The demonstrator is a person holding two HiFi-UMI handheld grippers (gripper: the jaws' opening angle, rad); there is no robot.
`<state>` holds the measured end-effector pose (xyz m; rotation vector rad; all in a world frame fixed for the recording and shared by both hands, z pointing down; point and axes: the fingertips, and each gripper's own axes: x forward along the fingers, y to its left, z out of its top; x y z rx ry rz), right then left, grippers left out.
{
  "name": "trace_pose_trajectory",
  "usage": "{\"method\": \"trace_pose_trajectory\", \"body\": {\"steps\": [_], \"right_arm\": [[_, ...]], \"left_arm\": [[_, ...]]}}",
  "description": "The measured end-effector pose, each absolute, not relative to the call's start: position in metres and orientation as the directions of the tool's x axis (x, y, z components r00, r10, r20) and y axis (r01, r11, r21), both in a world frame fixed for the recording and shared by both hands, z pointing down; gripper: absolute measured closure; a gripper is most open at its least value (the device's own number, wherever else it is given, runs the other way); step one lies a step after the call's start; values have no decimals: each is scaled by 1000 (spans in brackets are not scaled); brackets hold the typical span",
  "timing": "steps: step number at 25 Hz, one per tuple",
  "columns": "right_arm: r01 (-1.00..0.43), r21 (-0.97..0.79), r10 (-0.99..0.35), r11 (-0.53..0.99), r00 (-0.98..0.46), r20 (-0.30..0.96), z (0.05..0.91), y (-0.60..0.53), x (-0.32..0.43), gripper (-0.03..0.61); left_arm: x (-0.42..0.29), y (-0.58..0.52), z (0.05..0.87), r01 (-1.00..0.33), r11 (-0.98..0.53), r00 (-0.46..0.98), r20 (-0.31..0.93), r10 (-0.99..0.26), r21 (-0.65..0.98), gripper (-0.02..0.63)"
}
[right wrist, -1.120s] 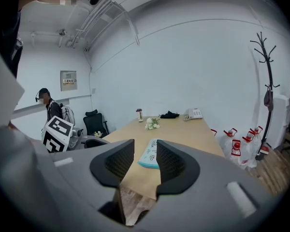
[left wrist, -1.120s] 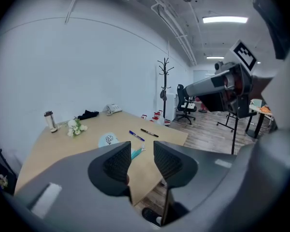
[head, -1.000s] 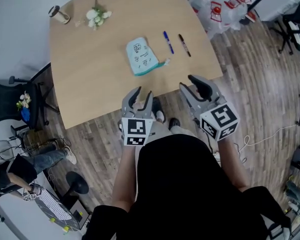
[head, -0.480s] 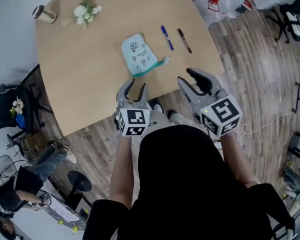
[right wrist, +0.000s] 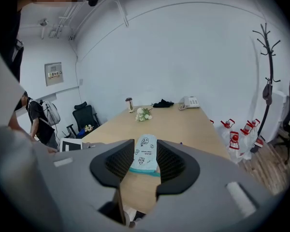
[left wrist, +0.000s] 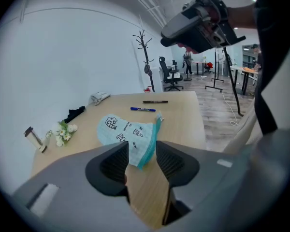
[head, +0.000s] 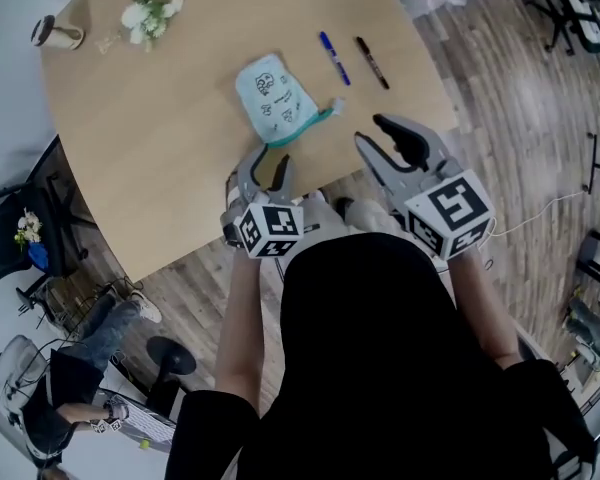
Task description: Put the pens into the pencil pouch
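Left gripper (head: 268, 168) over bench (head: 150, 148) near edge: fingers (left wrist: 113, 164) spread, just been opening, nothing between them. Pencil pouch (head: 273, 98) flat on bench at 12 o'clock from them, near, not touching. Blue pen (head: 332, 58), black pen (head: 371, 62) side by side, 1 o'clock of pouch, apart from it. Right gripper (head: 372, 133): fingers spread, empty; pouch at its 10 o'clock.

- table (head: 160, 168): pale wood-grain top, smooth, matt.
- pencil pouch (head: 271, 98): soft pale-blue cloth with dark printed doodles; teal zip edge.
- blue pen (head: 333, 58), black pen (head: 372, 62): plastic-looking barrels; finish too small to tell.
- floor (head: 500, 118): grey-brown wood-look planks, slight sheen.
- left gripper (head: 268, 168), right gripper (head: 377, 133): grey matt plastic shells; pads (left wrist: 117, 162) black, ribbed.
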<state>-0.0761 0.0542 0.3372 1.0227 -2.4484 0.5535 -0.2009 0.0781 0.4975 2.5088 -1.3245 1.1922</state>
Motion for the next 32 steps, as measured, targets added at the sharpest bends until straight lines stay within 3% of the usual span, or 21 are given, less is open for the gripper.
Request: {"method": "trace_pose_trajectory", "body": {"steps": [15, 26, 32], "right_arm": [[-792, -192, -595, 580, -573, 564, 356, 45, -75, 453], [-788, -197, -565, 583, -568, 599, 374, 56, -78, 453], [-784, -195, -554, 589, -568, 609, 379, 59, -79, 453]], "left_arm": [[-199, 73, 542, -498, -752, 347, 696, -629, -432, 434], [-200, 69, 553, -431, -744, 333, 677, -657, -510, 434], [-194, 72, 557, -293, -740, 340, 657, -673, -605, 436]]}}
